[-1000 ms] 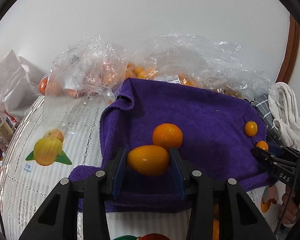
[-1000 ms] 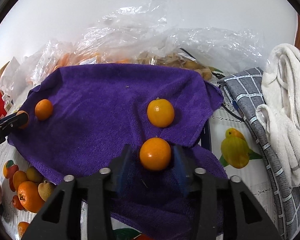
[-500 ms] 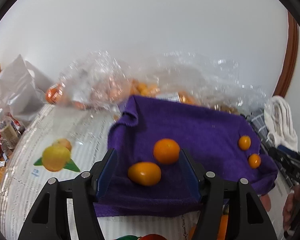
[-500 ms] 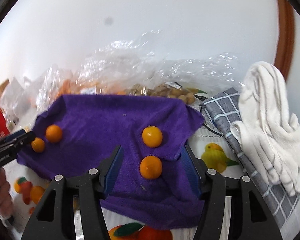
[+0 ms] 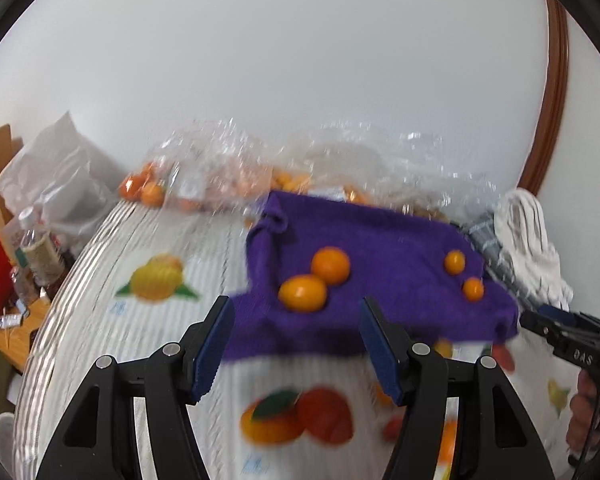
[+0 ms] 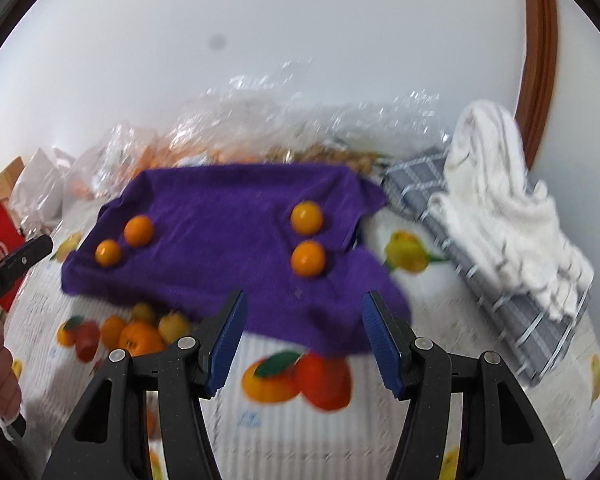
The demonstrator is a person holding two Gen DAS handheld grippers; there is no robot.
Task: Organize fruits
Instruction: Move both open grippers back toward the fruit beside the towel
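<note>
- Both grippers have let go and backed away since a second ago: then the left pads flanked the oval orange fruit (image 5: 302, 293) and the right pads flanked a round one (image 6: 307, 258); both fruits now lie free on the purple towel (image 5: 380, 240).
- Four fruits on the towel, in two pairs. Left-wrist view: oval fruit touching a rounder orange (image 5: 330, 265); two small ones (image 5: 455, 262) (image 5: 473, 289) near the towel's far side, close together but apart.
- Left gripper (image 5: 294, 342): jaws apart, nothing between the pads, tips over the towel's near edge.
- Right gripper (image 6: 303, 338): likewise spread and empty, short of its pair.
- Judgement: placement of this batch looks done; the next fruit would likely come from the clear plastic bags (image 5: 228, 168) behind the towel.
- For a clean pick: keep jaws wide on approach, straddle one fruit only, close gently so it does not squirt out; avoid snagging bag film.
- Risk: round fruit may roll on the rumpled cloth; set down low.
- Surroundings: fruit-print tablecloth (image 5: 156, 280), white towel (image 6: 500, 200) on grey checked cloth (image 6: 460, 232), frames motion-blurred.
</note>
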